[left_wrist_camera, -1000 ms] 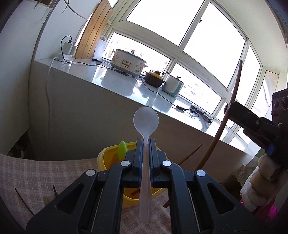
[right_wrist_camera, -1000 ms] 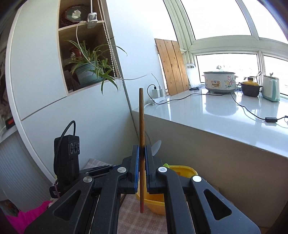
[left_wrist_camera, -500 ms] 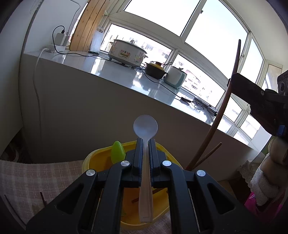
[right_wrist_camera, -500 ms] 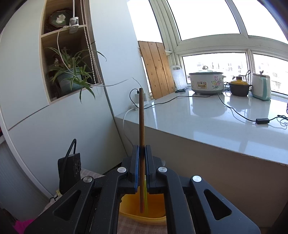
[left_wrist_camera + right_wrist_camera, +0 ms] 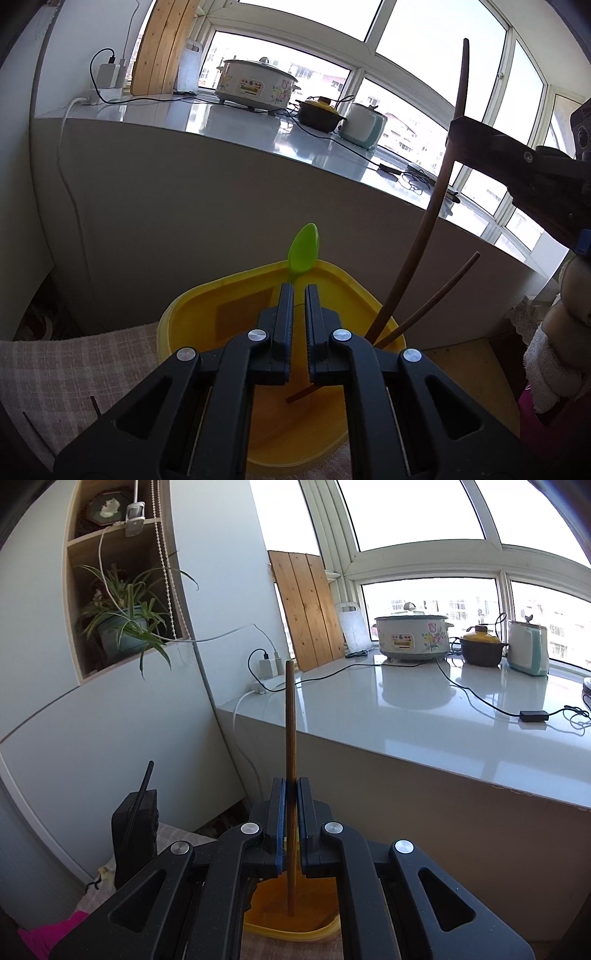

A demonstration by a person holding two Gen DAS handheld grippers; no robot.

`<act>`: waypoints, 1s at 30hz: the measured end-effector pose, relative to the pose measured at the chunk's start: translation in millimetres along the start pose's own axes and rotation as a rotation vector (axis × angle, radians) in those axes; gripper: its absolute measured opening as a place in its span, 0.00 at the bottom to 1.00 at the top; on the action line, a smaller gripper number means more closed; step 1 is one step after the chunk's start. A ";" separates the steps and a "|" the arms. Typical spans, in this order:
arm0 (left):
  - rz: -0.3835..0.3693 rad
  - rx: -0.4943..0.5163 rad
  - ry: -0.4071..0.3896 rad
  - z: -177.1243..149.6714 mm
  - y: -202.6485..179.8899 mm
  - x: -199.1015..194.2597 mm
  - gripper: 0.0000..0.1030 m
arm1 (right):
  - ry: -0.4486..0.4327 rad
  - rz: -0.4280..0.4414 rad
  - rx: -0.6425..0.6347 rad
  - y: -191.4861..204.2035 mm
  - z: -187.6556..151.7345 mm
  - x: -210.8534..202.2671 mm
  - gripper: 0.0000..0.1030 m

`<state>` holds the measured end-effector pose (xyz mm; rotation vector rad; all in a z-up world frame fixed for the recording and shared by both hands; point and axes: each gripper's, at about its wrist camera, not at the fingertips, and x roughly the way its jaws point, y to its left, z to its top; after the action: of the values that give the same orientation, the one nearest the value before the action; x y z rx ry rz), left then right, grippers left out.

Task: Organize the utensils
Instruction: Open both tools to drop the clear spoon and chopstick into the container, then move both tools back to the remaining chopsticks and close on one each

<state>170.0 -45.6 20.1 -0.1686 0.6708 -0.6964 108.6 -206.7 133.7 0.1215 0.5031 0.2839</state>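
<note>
Right gripper (image 5: 291, 794) clamps chopstick (image 5: 290, 738) above container (image 5: 291, 928).

Yellow tub (image 5: 192, 314), green spoon (image 5: 303, 248), brown chopstick (image 5: 290, 738), checked cloth (image 5: 74, 365)

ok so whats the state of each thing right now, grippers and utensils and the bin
left gripper: open, empty, over the bin
right gripper: shut on held chopstick
held chopstick: upright, lower end inside the bin
yellow bin: uncovered, holding utensils
green spoon: leaning on the far rim
loose chopstick: leaning on the right rim

Sunlit windows (image 5: 413, 48); white counter (image 5: 424, 705)
</note>
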 end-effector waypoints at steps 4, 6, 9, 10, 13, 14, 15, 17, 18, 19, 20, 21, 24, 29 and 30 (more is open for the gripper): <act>0.024 0.027 -0.026 -0.8 -4.2 -15.3 0.04 | 0.021 -0.004 -0.009 1.5 -5.2 6.0 0.04; 0.034 0.032 -0.032 -0.6 -4.1 -21.7 0.04 | 0.039 -0.006 -0.024 2.8 -8.8 10.8 0.04; 0.049 0.033 -0.041 -1.5 -1.3 -31.6 0.04 | 0.073 -0.015 -0.034 5.3 -14.5 17.8 0.04; 0.058 0.037 -0.044 -2.1 -0.5 -35.0 0.04 | 0.081 -0.023 -0.041 6.4 -16.5 18.8 0.05; 0.080 0.036 -0.057 -4.7 4.0 -48.4 0.11 | 0.097 -0.039 -0.042 7.5 -21.6 19.5 0.20; 0.087 0.034 -0.061 -5.9 5.8 -53.4 0.15 | 0.101 -0.045 -0.036 7.2 -22.5 19.1 0.27; 0.093 0.034 -0.068 -7.0 7.4 -58.4 0.19 | 0.100 -0.047 -0.031 6.8 -23.4 17.8 0.39; 0.113 0.037 -0.077 -9.7 11.7 -69.5 0.19 | 0.095 -0.047 -0.025 7.2 -24.3 14.3 0.40; 0.124 0.036 -0.080 -11.4 14.2 -75.2 0.19 | 0.098 -0.042 -0.019 7.8 -24.6 13.2 0.40; 0.136 0.035 -0.080 -13.4 17.0 -80.8 0.19 | 0.100 -0.033 -0.015 9.0 -25.3 11.3 0.40; 0.143 0.034 -0.078 -15.2 19.5 -85.9 0.19 | 0.100 -0.030 -0.017 11.0 -26.2 9.2 0.40; 0.151 0.035 -0.077 -17.6 22.1 -91.3 0.19 | 0.098 -0.030 -0.023 14.4 -27.2 7.3 0.40; 0.181 0.037 -0.072 -26.3 30.6 -107.8 0.19 | 0.089 -0.018 -0.048 26.7 -31.1 -0.1 0.40; 0.248 0.014 -0.041 -45.4 52.2 -134.8 0.19 | 0.098 0.041 -0.088 53.1 -40.3 -7.2 0.40; 0.260 0.003 -0.031 -49.6 57.5 -139.0 0.19 | 0.104 0.052 -0.099 58.5 -43.0 -7.1 0.40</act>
<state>91.1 91.1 32.3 -0.0864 0.6485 -0.4441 67.6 -151.1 110.3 0.0237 0.5882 0.3668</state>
